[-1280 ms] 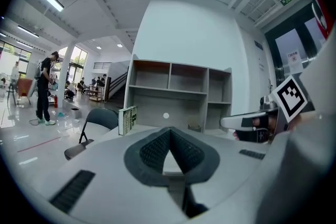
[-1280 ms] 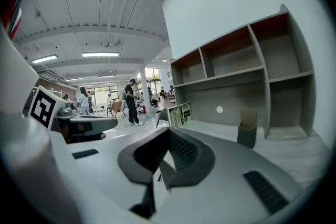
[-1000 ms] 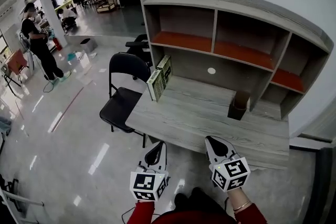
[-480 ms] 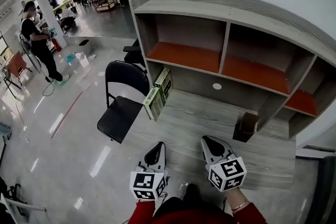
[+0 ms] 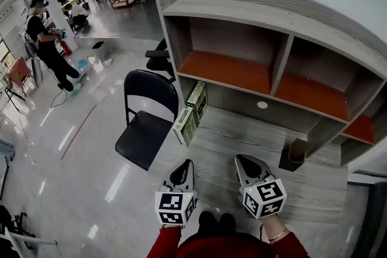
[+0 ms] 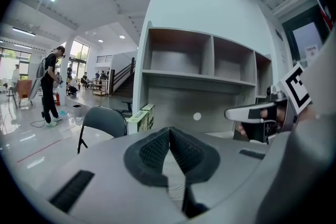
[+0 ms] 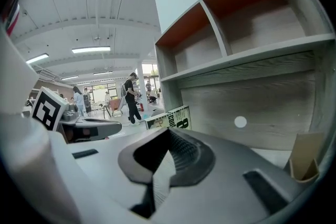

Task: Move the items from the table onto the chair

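Box (image 5: 190,113), what is it made of and where does it sit?

— It is a flat rectangular carton, green and white with print. It stands on edge at the left end of the table (image 5: 242,139), centre left in the head view, just beside the chair (image 5: 145,130).

And the chair?

— It is a black folding one with a rounded back, a smooth seat and thin tube legs, standing on a glossy floor. Nothing lies on it.

What about the table surface?

— It has a grey wood grain, under a hutch (image 5: 272,21) with orange-red shelf boards. A small brown open-topped container (image 5: 294,155) stands at the right, against an upright.

And the tongs?

— Both are low in the frame, near the table's front edge. The left gripper (image 5: 184,167) has its ribbed black pads pressed together with nothing between them. The right gripper (image 5: 245,165) is the same, tips meeting and empty.
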{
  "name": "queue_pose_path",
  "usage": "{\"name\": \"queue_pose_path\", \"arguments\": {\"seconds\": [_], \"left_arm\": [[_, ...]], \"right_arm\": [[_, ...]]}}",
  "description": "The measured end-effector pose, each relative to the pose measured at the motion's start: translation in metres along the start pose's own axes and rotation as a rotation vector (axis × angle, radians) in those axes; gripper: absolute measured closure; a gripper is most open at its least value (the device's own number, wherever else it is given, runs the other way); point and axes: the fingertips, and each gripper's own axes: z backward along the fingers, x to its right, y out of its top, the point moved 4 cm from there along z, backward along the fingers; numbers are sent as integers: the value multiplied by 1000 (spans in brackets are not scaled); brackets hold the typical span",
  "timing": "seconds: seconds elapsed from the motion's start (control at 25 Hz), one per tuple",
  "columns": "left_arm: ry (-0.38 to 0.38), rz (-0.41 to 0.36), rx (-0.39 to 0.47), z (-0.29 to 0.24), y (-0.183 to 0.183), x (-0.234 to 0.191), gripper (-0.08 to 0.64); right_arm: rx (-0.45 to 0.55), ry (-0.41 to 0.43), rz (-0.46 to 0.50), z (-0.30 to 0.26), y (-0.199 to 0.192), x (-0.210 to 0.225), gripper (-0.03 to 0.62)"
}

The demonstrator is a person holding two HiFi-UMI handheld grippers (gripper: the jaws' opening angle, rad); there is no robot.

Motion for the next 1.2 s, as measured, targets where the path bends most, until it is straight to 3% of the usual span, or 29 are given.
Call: {"name": "queue_pose_path", "arguments": {"seconds": [0.28, 0.4, 0.52, 0.72, 1.08, 1.2], "left_arm": [[-10, -27, -40, -28, 2, -18, 529], [8, -86, -90, -58, 20, -40, 373], [43, -162, -152, -92, 40, -64, 297], [37, -202, -281, -135, 40, -85, 278], [-4, -210, -423, -173, 20, -92, 278], [-19, -236, -513, -189, 12, -91, 278]], "right_arm": [[-18, -10, 1, -19, -1, 0, 584], [-24, -20, -7, -22, -2, 5, 584], [-31, -32, -14, -23, -4, 9, 584], [-50, -43, -14, -29, -5, 14, 584], [-57, -41, 17, -64, 10, 20, 584], [-63, -40, 15, -68, 10, 19, 584]]}}
